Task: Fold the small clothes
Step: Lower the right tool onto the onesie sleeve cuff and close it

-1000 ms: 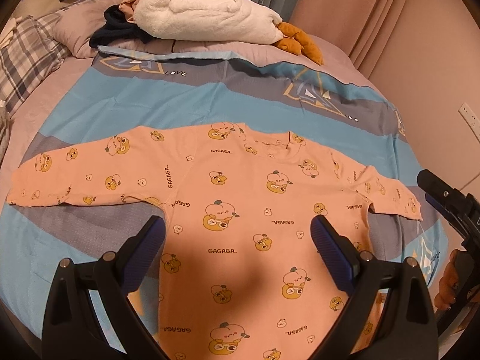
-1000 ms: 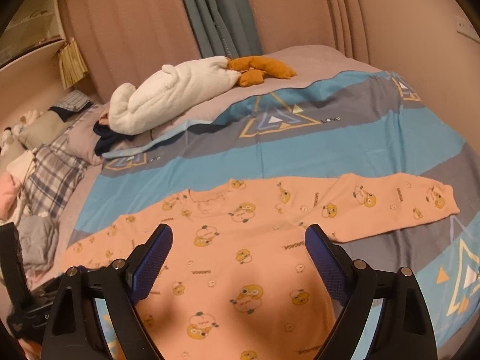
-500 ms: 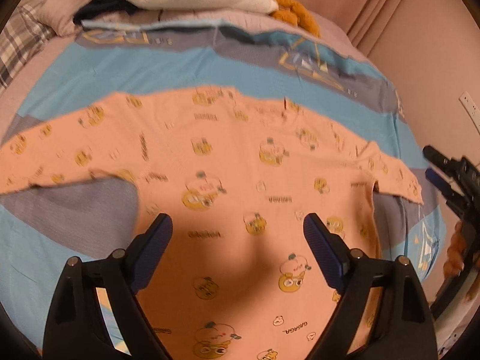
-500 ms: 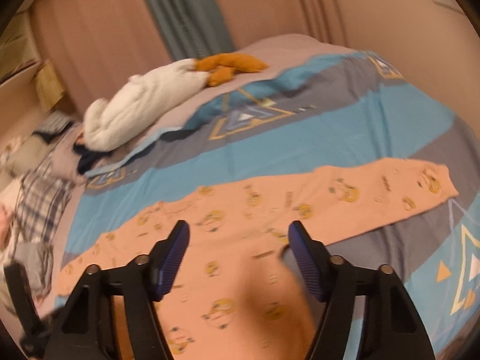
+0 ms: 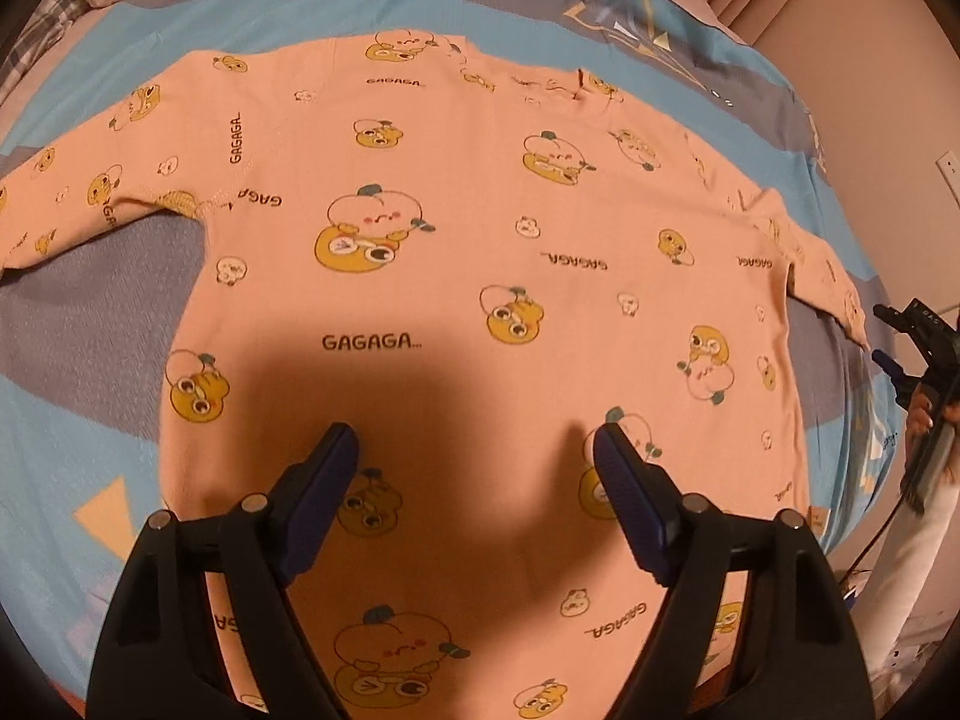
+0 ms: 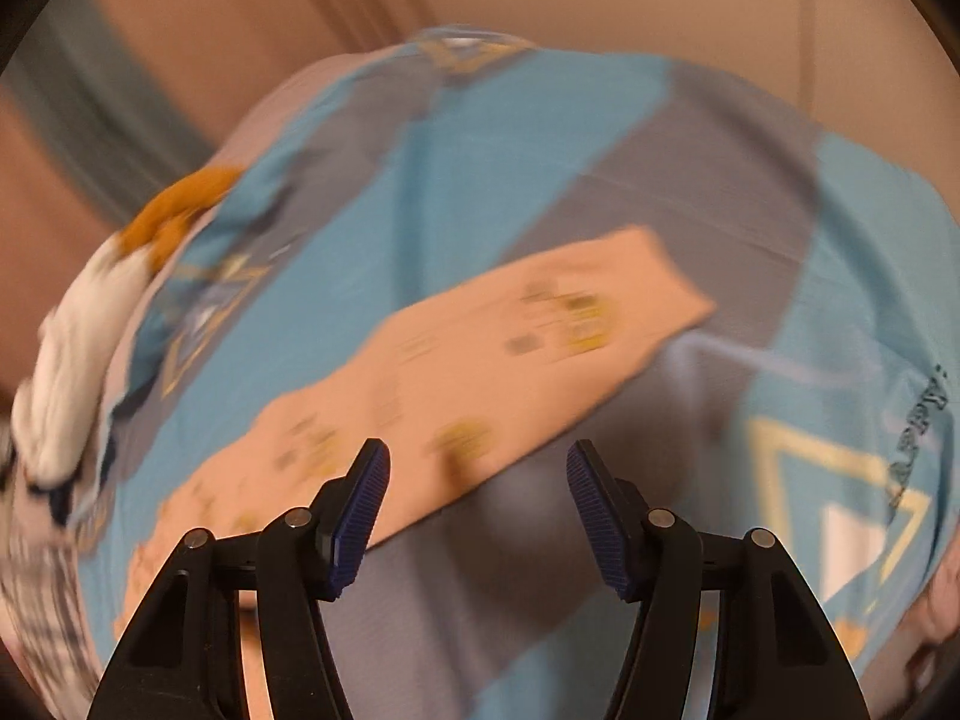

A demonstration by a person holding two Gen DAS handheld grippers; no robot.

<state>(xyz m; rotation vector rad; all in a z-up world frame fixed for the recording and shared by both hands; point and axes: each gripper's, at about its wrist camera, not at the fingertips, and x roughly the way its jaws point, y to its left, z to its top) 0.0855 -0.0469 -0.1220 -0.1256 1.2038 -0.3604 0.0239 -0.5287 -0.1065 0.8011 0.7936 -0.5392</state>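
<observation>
A pink shirt [image 5: 480, 276] printed with yellow cartoon chicks and the word GAGAGA lies flat on a bed [image 5: 90, 360] covered in blue and grey stripes. Its body is spread wide, its neckline points toward the far end of the bed, and its 2 sleeves stretch out sideways from the body.

The left gripper [image 5: 474, 450] hangs over the lower middle of the shirt, pointing steeply down. Its jaws have just been closing, yet they stand well apart and hold nothing; the shirt lies below them, and the view does not show the pads pressing it. The gripper's shadow falls on the shirt between its 2 blue pads [image 5: 324, 492].

The right gripper [image 6: 477, 480] shows in its own blurred view over the lower edge of a sleeve [image 6: 540, 348] of the shirt, where pink cloth meets a grey stripe of the bed. Its jaws have also just been closing, but a clear gap remains and nothing sits clamped in it. From the left wrist view the right gripper appears beyond the shirt's sleeve end at the far right, held in a hand [image 5: 927, 420].

Past the shirt's neckline, an orange plush [image 6: 180, 210] and a white bundle [image 6: 78, 360] lie at the head of the bed. A pink curtain [image 6: 210, 30] hangs behind the bed.
</observation>
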